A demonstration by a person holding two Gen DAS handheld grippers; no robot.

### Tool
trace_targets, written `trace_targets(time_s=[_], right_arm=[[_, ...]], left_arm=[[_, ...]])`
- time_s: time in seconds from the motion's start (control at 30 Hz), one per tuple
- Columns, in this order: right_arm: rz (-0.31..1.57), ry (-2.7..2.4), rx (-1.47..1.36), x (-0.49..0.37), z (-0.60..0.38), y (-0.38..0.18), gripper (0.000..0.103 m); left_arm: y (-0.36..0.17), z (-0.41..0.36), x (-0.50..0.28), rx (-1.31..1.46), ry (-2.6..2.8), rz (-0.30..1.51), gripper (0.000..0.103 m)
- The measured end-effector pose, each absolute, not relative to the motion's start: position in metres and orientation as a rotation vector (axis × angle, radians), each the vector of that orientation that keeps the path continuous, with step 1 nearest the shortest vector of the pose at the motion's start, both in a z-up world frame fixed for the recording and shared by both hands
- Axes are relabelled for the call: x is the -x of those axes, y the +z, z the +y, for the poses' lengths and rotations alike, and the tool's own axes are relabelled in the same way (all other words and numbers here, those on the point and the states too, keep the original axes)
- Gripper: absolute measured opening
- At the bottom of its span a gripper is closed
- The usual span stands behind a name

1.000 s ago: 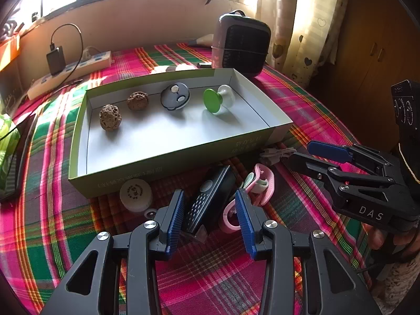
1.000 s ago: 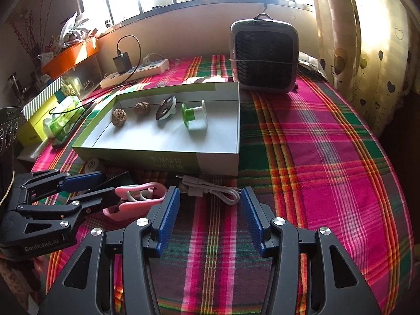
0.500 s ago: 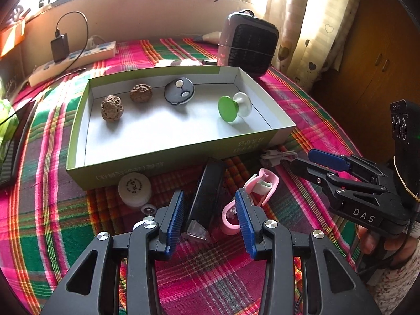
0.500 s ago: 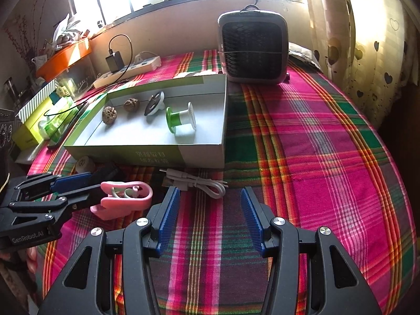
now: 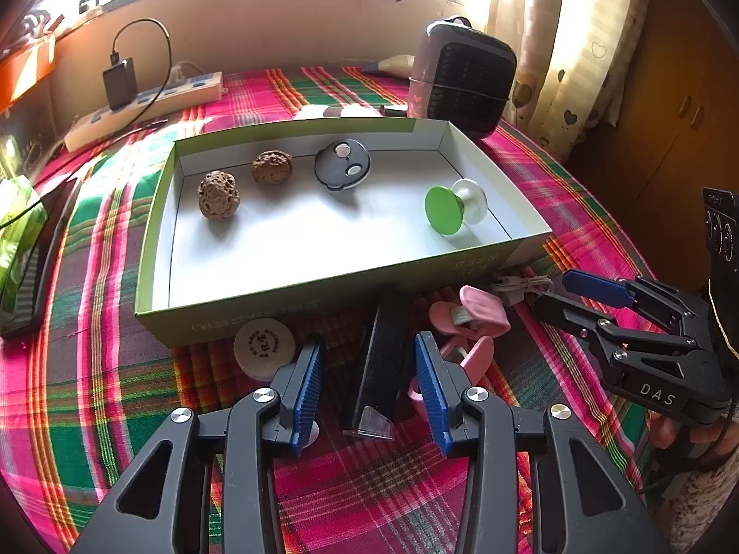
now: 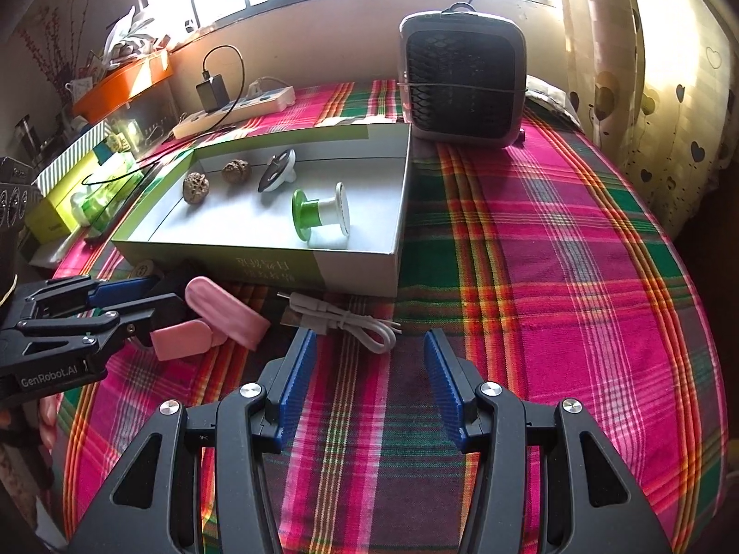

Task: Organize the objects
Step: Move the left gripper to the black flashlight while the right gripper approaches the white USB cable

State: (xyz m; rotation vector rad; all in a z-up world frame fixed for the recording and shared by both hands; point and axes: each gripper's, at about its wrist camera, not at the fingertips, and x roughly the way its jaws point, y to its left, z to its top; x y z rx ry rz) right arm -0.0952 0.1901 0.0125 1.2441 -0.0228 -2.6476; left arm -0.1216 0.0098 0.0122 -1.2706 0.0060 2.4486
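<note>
My left gripper (image 5: 369, 369) is open and low over the plaid cloth. A black remote (image 5: 381, 351) lies edge-up between its blue pads, closer to the right pad, and I see no pad pressing it. A pink clip (image 5: 466, 323) sits just right of the remote, a white round tin (image 5: 263, 346) just left. The green-and-white box (image 5: 277, 309) holds two walnuts (image 5: 218, 195), a grey disc (image 5: 342, 165) and a green-and-white spool (image 5: 455, 207). My right gripper (image 6: 369, 351) is open over bare cloth, with a coiled white cable (image 6: 351, 321) just past its left fingertip.
A grey fan heater (image 6: 462, 78) stands behind the box's right corner. A power strip with a plugged charger (image 5: 148, 101) lies at the back left. A dark flat device (image 5: 32, 277) and green packets line the left edge. Plaid cloth stretches to the right of the box.
The black remote has turned from showing its keypad to standing edge-on between the left jaws. The pink clip beside it has shifted and spread. Neither gripper's opening has changed.
</note>
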Motion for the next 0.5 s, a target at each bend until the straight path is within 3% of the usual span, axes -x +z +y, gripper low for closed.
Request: trace_targets(time_s=[0.5], right_arm=[[0.181, -2.515, -1.211, 0.104, 0.178, 0.008, 0.050]], left_arm=[[0.011, 0.022, 0.115, 1.286, 2.434, 0.014, 0.038]])
